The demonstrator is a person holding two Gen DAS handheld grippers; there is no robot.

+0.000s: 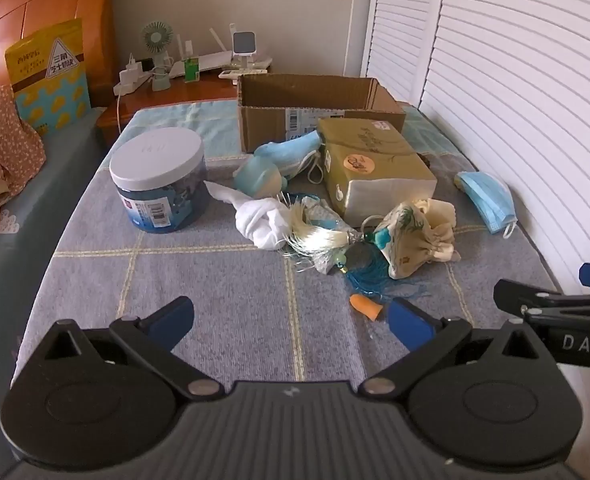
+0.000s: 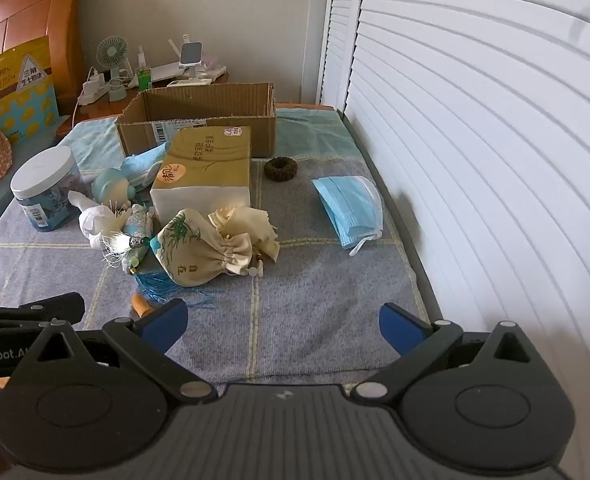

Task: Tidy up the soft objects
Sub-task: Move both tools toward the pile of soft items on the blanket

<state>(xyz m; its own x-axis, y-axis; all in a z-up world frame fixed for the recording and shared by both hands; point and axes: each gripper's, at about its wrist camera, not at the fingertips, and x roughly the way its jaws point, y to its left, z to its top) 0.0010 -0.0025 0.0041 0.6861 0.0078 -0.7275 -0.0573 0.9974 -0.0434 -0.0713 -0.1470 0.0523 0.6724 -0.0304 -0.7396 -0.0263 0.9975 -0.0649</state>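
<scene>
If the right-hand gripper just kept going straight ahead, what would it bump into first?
Probably nothing for a stretch: ahead of the open right gripper lies bare blanket. Further along that line sit the cream drawstring pouch and tissue pack, though depth is hard to judge.

Tissue pack (image 2: 203, 168) before cardboard box (image 2: 199, 120) (jar (image 2: 45, 192) left, mask (image 2: 351, 208) right).
</scene>
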